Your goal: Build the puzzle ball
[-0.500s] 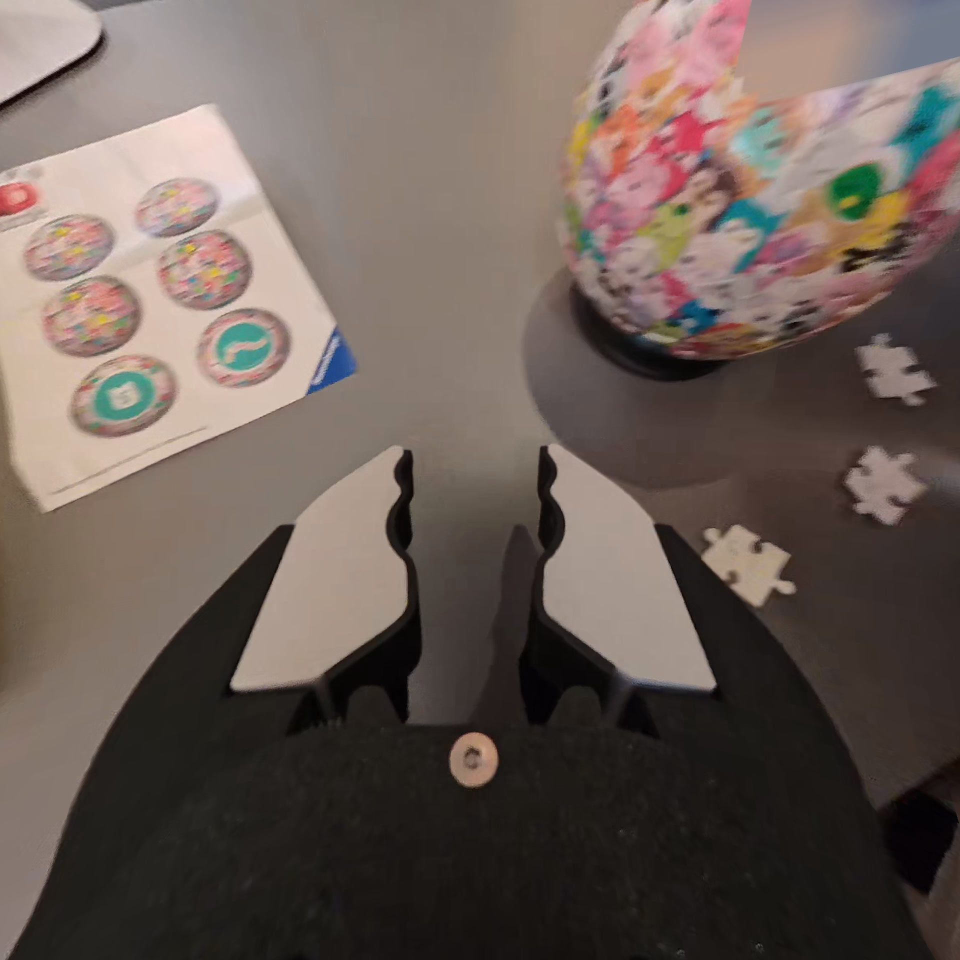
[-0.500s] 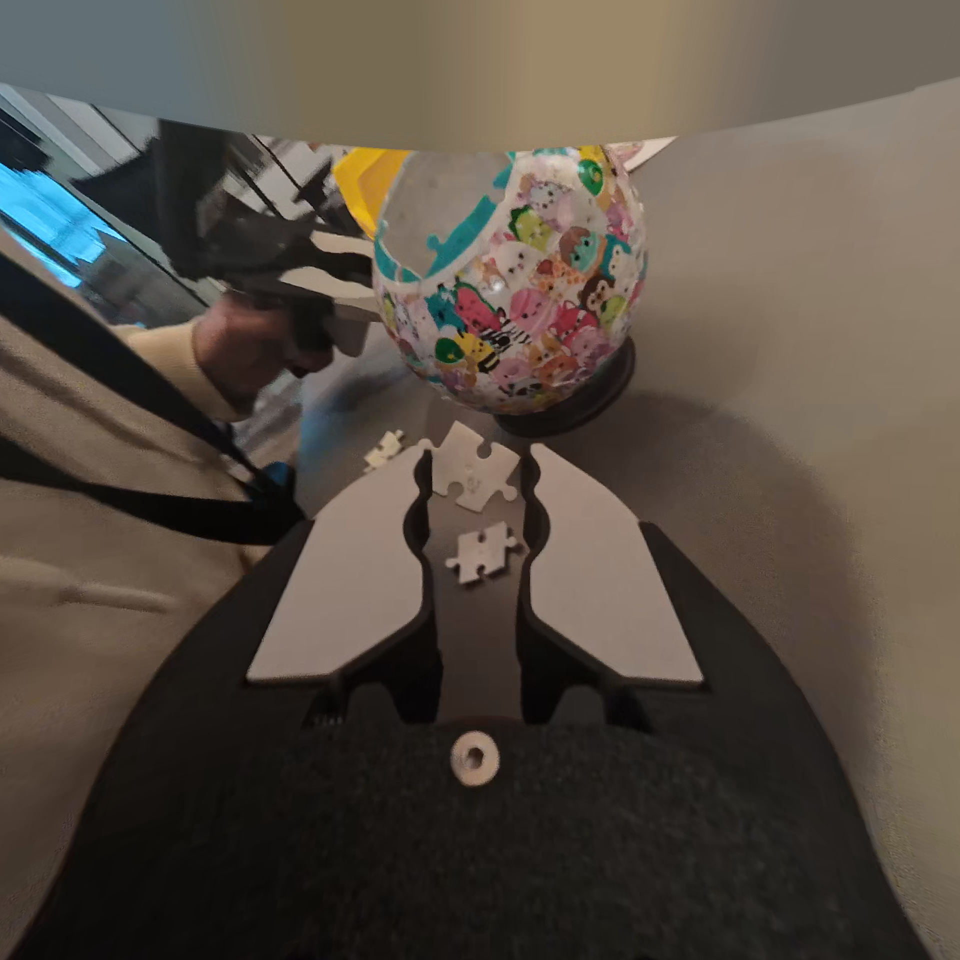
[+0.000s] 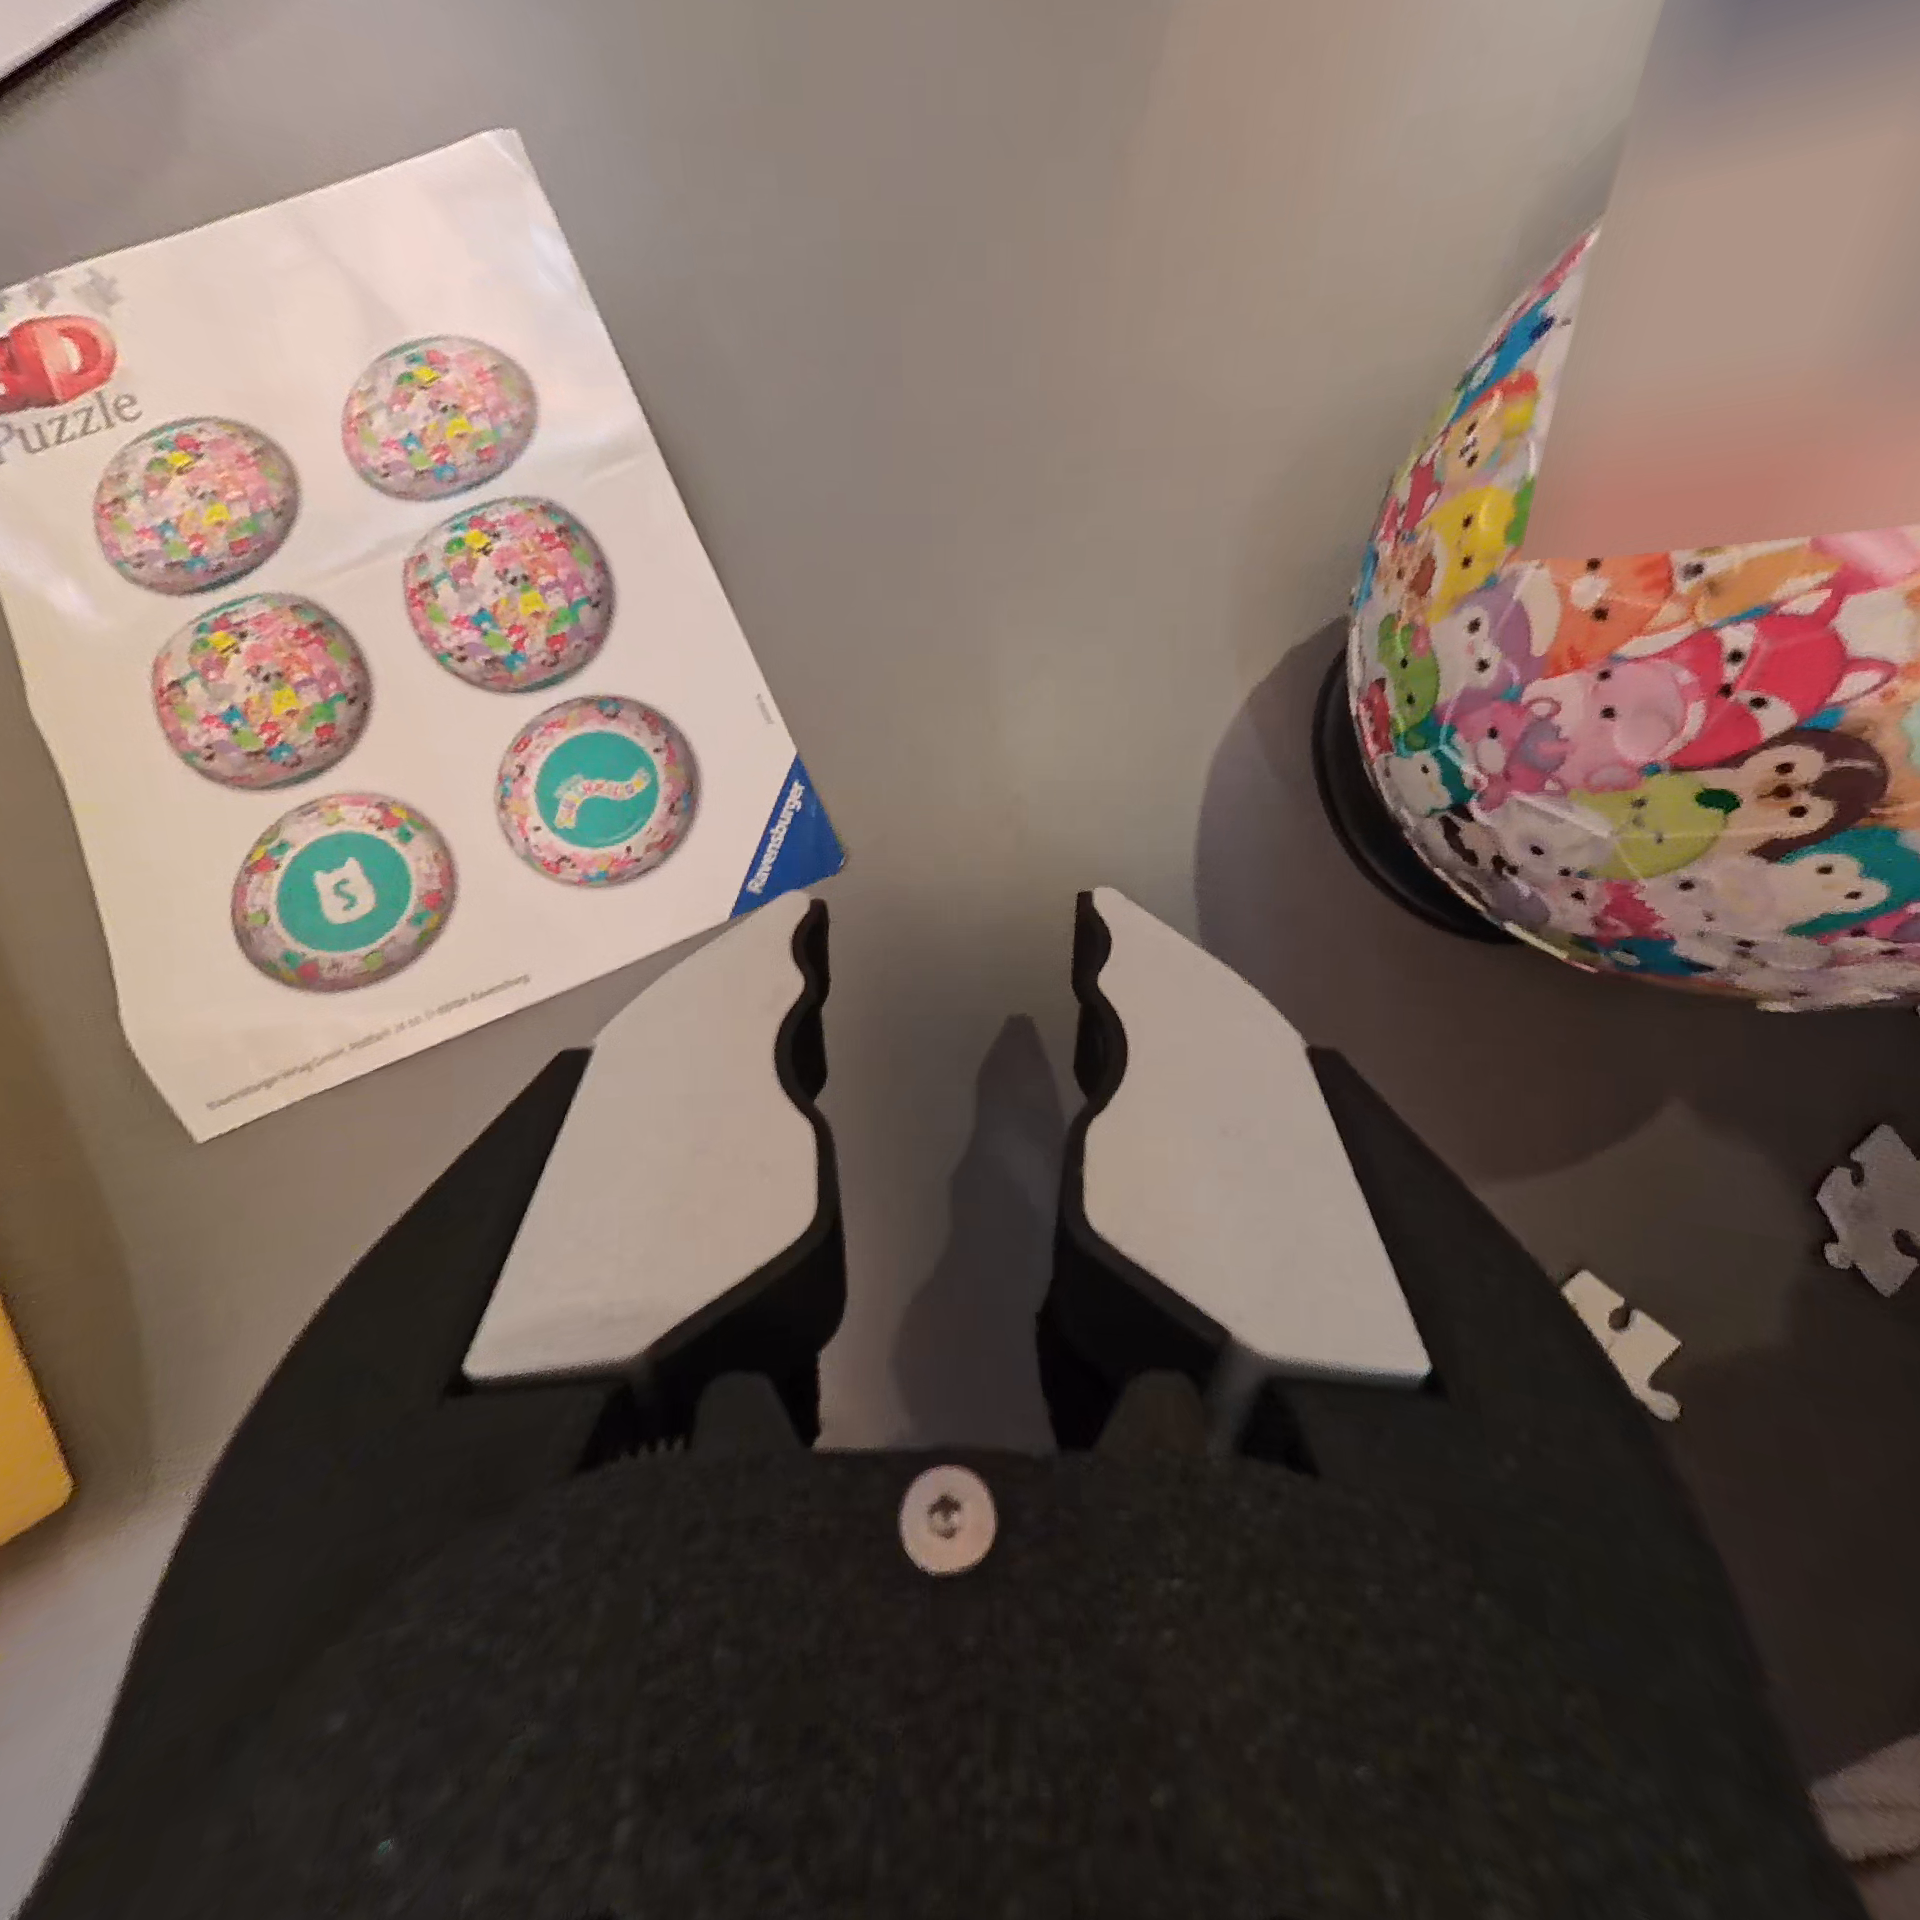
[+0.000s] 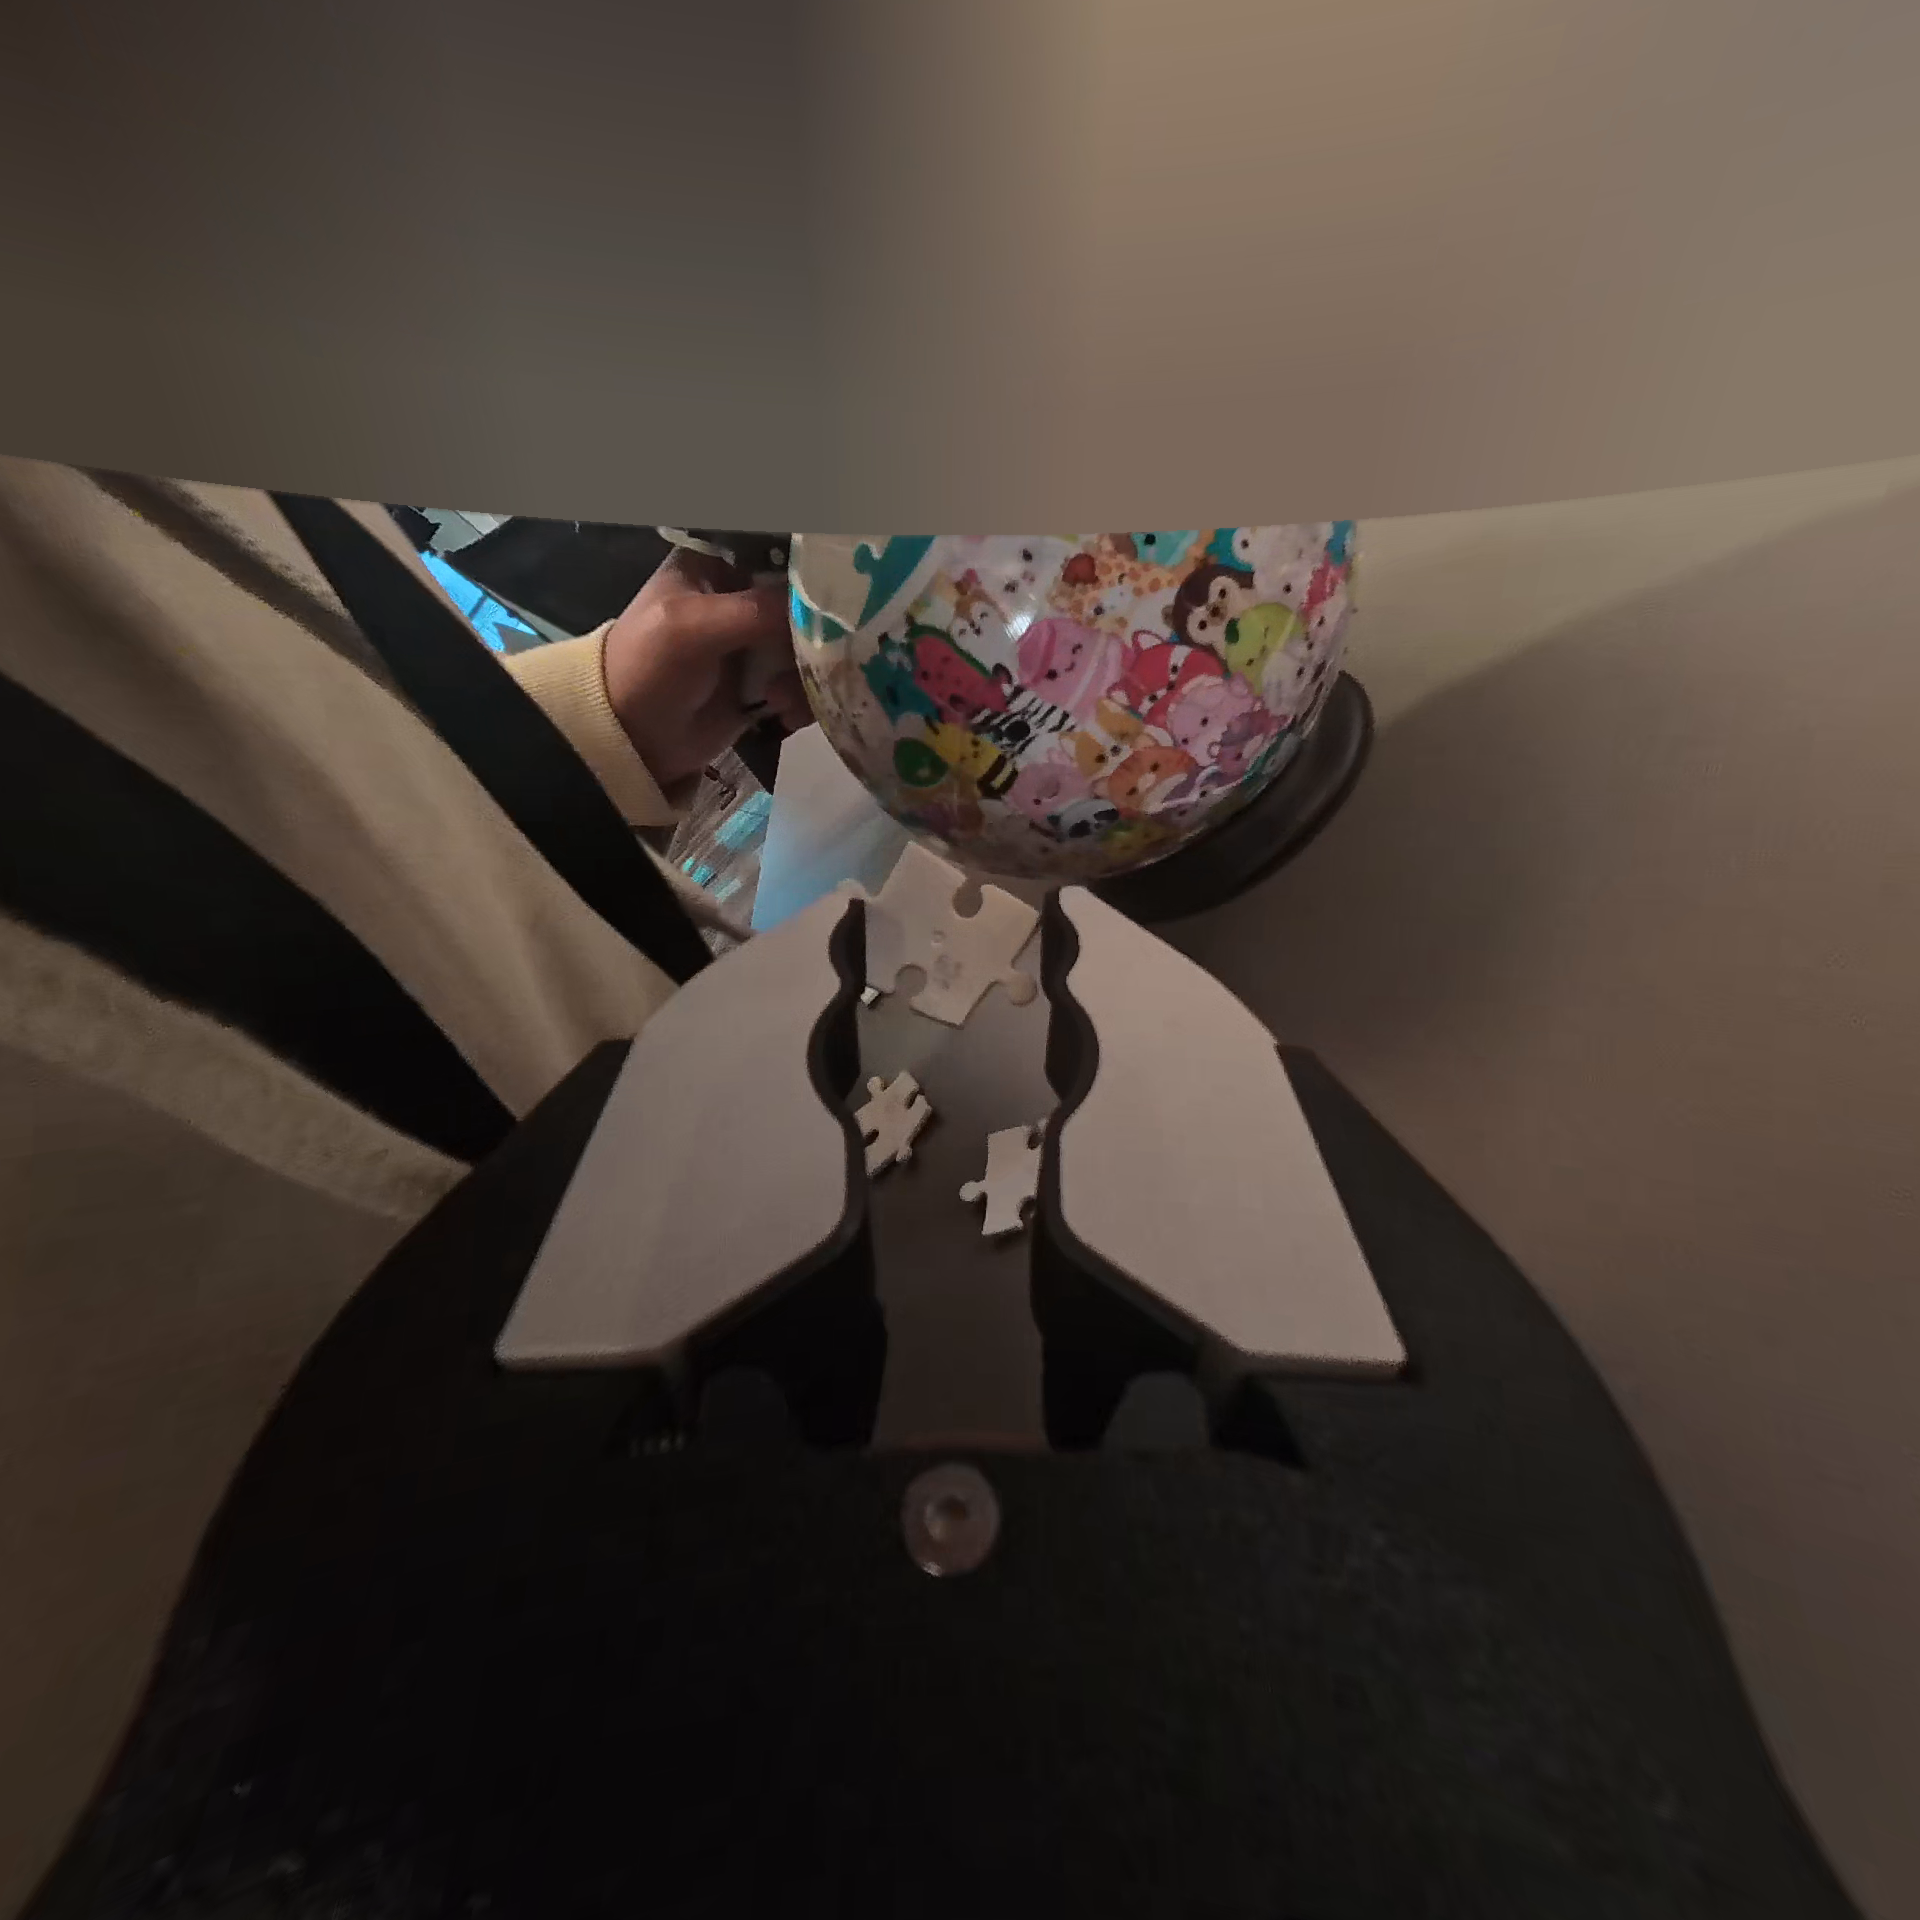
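**A piece is up and heading for the ball**

Half a second ago the right gripper (image 4: pixel 948 961) was farther from the puzzle ball (image 4: pixel 1081 707). Now it is closer, and the white puzzle piece (image 4: pixel 951 951) at its tips sits just under the ball's round side. I think the piece is on its way to the hole in the ball.

The right gripper is only a little way open, and it looks to pinch the white piece by its edges. Two more loose pieces (image 4: pixel 891 1120) lie on the dark tabletop (image 4: pixel 956 1340) below, seen through the gap.

The left gripper (image 3: pixel 945 951) has moved too. The ball (image 3: pixel 1621 748) now shows at the far right of its view, and the paper sheet (image 3: pixel 623 343) with ball pictures looks bigger on the left. This gripper is partly open and holds nothing. It hangs over bare tabletop (image 3: pixel 987 416). A few loose pieces (image 3: pixel 1626 1345) lie near its right side.

The ball sits on a black ring stand (image 4: pixel 1304 805). Its top is cut off in both views, so I cannot tell how many pieces are missing.
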A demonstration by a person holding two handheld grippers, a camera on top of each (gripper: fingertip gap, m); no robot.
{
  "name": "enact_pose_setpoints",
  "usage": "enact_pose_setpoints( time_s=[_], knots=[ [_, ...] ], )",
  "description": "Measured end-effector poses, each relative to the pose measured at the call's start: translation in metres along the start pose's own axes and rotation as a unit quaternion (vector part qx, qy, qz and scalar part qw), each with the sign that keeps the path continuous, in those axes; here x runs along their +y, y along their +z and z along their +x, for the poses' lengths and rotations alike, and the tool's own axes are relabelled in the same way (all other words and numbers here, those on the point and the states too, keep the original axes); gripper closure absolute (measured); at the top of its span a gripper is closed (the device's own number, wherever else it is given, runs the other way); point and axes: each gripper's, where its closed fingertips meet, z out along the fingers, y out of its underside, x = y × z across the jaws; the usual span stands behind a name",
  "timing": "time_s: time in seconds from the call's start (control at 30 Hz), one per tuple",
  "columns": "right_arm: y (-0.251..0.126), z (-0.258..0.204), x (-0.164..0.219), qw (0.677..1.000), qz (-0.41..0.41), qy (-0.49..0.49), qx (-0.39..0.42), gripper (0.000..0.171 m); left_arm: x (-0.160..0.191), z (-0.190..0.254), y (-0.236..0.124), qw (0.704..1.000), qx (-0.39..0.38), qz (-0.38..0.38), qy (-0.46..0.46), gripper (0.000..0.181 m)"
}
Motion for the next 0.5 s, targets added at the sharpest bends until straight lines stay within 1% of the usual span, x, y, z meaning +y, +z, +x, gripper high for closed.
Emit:
enact_pose_setpoints(
  time_s=[0.17, 0.33, 0.4, 0.43, 0.5],
  knots=[
    [-0.0012, -0.0028, 0.0011, 1.000, 0.006, 0.004, -0.004, 0.140, 0.0019, 0.0037, 0.0037, 1.000, 0.011, -0.001, 0.008, 0.137],
    [0.0016, -0.0028, 0.0039, 1.000, -0.005, -0.002, -0.001, 0.140, 0.0079, 0.0003, 0.0028, 1.000, 0.011, 0.001, -0.005, 0.138],
    [0.0022, -0.0056, 0.0036, 1.000, -0.006, -0.001, -0.014, 0.161, 0.0077, -0.0015, 0.0031, 1.000, 0.012, 0.005, -0.008, 0.138],
    [0.0026, -0.0060, 0.0021, 1.000, -0.002, 0.002, -0.019, 0.161, 0.0074, -0.0027, 0.0038, 1.000, 0.012, 0.006, -0.008, 0.138],
    [0.0044, -0.0035, -0.0017, 1.000, 0.006, 0.003, -0.015, 0.152, 0.0061, -0.0042, 0.0061, 1.000, 0.017, 0.008, -0.015, 0.139]
  ],
)
